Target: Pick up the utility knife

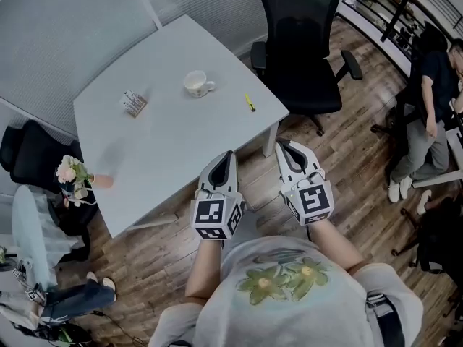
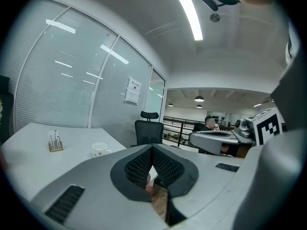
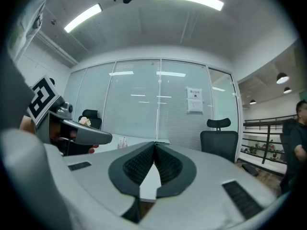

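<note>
Nearest us is the person's pale shirt (image 1: 289, 288) with its green flower print, at the bottom of the head view. Just above it we see the two marker cubes and the grippers, side by side.

The utility knife (image 1: 249, 102) lies flat on the white table (image 1: 173, 143), in the upper middle of the head view. It sits near the table's right-hand edge, to the right of the white mug (image 1: 197, 84). It is a thin yellow bar, and its long axis runs from upper left to lower right. It is too small for us to tell which end carries the blade. It is well apart from both grippers.

The left gripper (image 1: 230, 155) shows against the table's lower edge. In its own view the ribbed pads meet at the tip with nothing between them. The right gripper (image 1: 283, 145) shows just off the table's lower right corner. Its jaws are likewise pressed together and empty.

A small rack (image 1: 134, 103) stands left of the mug, and a black office chair (image 1: 300, 42) stands beyond the table at upper right.
</note>
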